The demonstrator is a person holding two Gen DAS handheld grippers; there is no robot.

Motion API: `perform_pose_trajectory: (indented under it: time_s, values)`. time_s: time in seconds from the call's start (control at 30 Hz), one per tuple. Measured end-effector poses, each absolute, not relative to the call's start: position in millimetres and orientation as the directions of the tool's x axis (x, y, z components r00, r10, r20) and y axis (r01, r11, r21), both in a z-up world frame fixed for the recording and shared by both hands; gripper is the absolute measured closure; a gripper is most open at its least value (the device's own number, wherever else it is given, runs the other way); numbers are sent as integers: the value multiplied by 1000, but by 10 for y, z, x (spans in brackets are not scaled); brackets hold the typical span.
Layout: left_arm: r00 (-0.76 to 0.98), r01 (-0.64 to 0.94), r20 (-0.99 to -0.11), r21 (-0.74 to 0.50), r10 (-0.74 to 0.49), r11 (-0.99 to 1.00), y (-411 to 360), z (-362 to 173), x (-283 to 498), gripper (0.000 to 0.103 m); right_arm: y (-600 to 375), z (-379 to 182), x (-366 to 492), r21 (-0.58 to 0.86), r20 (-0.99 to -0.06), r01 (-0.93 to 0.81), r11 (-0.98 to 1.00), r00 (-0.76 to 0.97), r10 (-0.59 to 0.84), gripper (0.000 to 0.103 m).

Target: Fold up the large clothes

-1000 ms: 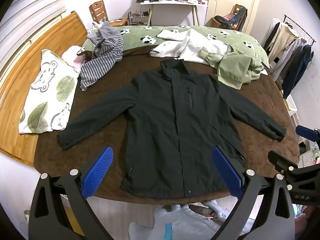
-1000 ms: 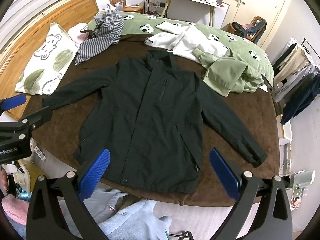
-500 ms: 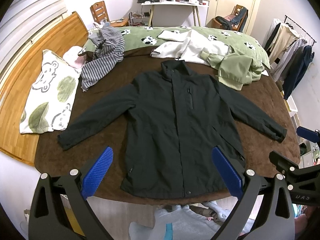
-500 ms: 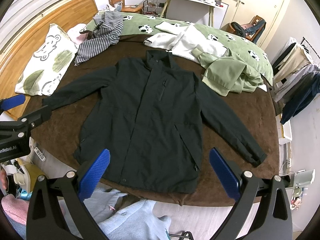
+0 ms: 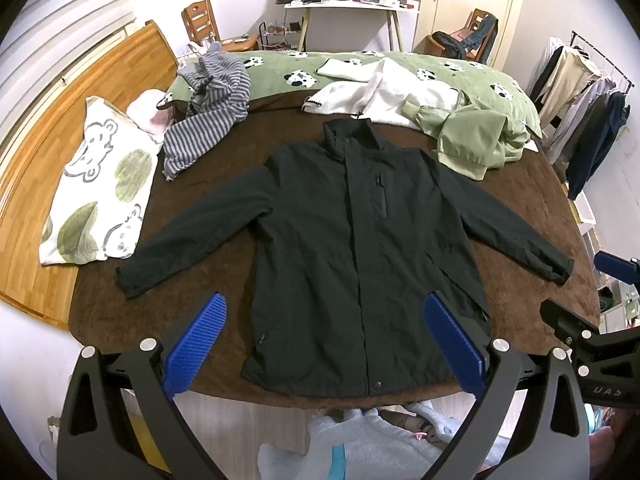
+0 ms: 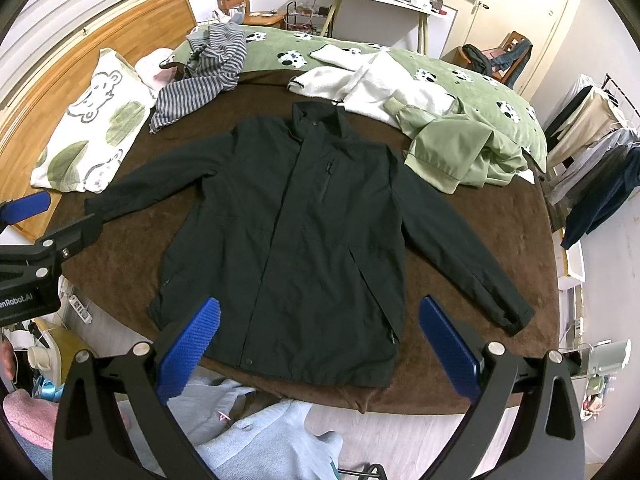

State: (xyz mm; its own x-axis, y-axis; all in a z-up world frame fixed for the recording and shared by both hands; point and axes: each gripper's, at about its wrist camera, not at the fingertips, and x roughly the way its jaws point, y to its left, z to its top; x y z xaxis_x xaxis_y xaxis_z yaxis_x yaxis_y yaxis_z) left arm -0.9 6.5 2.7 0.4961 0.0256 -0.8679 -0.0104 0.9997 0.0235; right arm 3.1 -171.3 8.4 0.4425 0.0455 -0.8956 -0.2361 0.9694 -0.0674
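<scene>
Left wrist view: dark jacket (image 5: 360, 248) spread flat, front up, on the brown blanket (image 5: 520, 184).
The left gripper (image 5: 324, 340) hangs wide open above the hem, holding nothing.
Right wrist view: the right gripper (image 6: 316, 344), likewise spread and empty, hovers over the hem; green garment (image 6: 452, 152) beside the collar.

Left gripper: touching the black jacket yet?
Apart. The left wrist view shows the left gripper open above the black jacket, nothing between its jaws.

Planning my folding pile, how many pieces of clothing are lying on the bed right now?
4: the dark jacket spread flat in the middle, a striped top far left, a white fleece beyond the collar, a green jacket far right. More may be hidden underneath.
</scene>
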Motion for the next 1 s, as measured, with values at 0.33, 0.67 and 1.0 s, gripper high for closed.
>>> perform_pose_trajectory:
  time_s: [0.33,0.67,1.0]
  values:
    - [490,1,-871,20,17,1000,72,12,-3,6,-1739,101,47,-64,-897,-231,971,440,46,6]
    - [463,61,-887,30,-2,998,-85,-22,148,6,-1932,44,116,-37,-906,-159,987,422,34,6]
    - [449,145,-893,68,-5,987,-378,-131,598,6,-2282,-59,319,11,-905,-72,997,425,40,6]
